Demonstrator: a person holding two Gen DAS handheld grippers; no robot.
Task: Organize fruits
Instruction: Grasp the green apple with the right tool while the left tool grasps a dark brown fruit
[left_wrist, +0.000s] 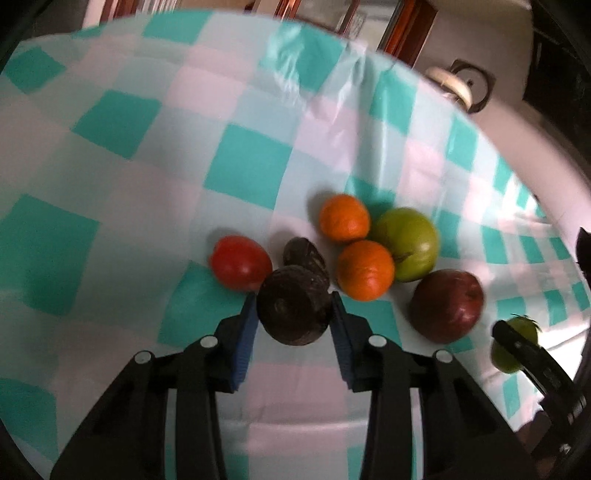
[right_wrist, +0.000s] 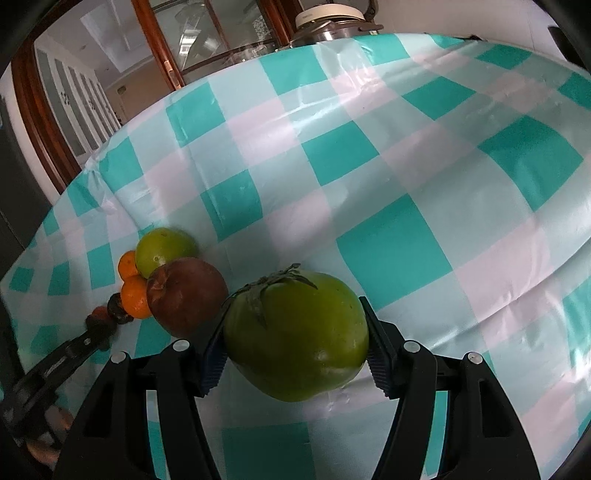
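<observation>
In the left wrist view my left gripper (left_wrist: 293, 310) is shut on a dark avocado (left_wrist: 293, 314), held just above the checked tablecloth (left_wrist: 147, 184). Behind it lie a second dark avocado (left_wrist: 304, 254), a red tomato (left_wrist: 240, 263), two oranges (left_wrist: 344, 218) (left_wrist: 365, 269), a green fruit (left_wrist: 408, 243) and a dark red apple (left_wrist: 447, 310). In the right wrist view my right gripper (right_wrist: 295, 332) is shut on a large green tomato (right_wrist: 297, 336) with a leafy stem. The fruit cluster, with the apple (right_wrist: 186, 295), sits to its left. The right gripper also shows in the left wrist view (left_wrist: 513, 347).
The teal, white and pink cloth (right_wrist: 388, 166) covers the whole table. A wooden glass cabinet (right_wrist: 207, 44) and a metal pot (right_wrist: 328, 26) stand beyond the far edge. The left gripper's arm (right_wrist: 66, 354) shows at the lower left.
</observation>
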